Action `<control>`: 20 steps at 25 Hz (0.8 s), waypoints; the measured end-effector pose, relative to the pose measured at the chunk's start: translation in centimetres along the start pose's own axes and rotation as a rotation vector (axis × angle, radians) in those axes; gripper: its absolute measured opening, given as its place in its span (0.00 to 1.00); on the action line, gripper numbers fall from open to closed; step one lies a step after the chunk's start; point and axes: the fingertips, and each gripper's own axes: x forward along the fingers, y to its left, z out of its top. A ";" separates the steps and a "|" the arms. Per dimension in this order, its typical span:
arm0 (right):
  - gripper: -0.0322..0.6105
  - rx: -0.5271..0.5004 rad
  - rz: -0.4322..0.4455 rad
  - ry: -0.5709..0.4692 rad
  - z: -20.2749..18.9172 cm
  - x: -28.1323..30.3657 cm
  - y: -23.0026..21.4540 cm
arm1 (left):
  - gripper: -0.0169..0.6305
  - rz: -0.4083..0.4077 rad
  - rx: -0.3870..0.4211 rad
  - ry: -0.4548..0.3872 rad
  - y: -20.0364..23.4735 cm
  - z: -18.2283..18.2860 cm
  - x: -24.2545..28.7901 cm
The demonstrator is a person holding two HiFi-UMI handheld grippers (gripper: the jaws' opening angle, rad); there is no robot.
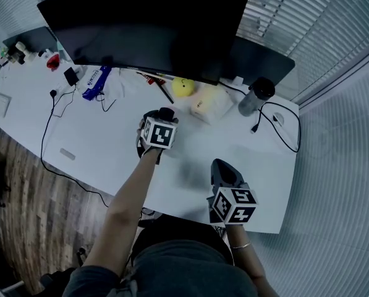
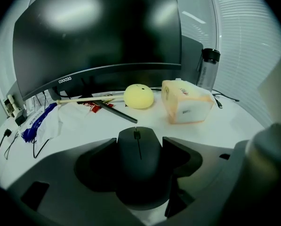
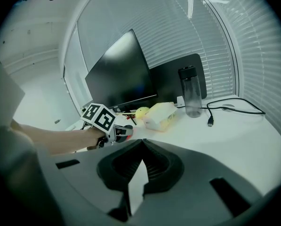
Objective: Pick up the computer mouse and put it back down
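Observation:
A black computer mouse (image 2: 139,160) lies between the jaws of my left gripper (image 2: 140,143), and both jaws press against its sides. In the head view that left gripper (image 1: 162,117) is over the middle of the white desk (image 1: 110,147), with only the mouse's front (image 1: 167,112) showing past it. Whether the mouse rests on the desk or hangs just above it cannot be told. My right gripper (image 1: 223,169) is near the desk's front edge, apart from the mouse. Its jaws (image 3: 142,141) meet at the tips with nothing between them.
A wide dark monitor (image 1: 147,23) spans the back. In front of it lie a yellow ball (image 1: 183,87), a pale tissue pack (image 1: 210,106), pencils and a blue wrapper (image 1: 96,83). A bottle (image 1: 256,96) and a black cable (image 1: 283,132) sit at the right.

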 end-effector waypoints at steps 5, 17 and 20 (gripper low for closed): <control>0.05 0.004 -0.001 0.007 0.0 0.3 -0.1 | 0.50 -0.002 0.001 0.013 0.2 -0.2 0.7; 0.05 0.009 -0.006 0.010 0.0 0.6 0.2 | 0.50 -0.026 -0.029 -0.003 0.7 -0.3 1.2; 0.05 0.008 -0.007 0.009 -0.1 0.5 0.2 | 0.50 -0.039 -0.041 -0.002 0.7 -0.5 1.2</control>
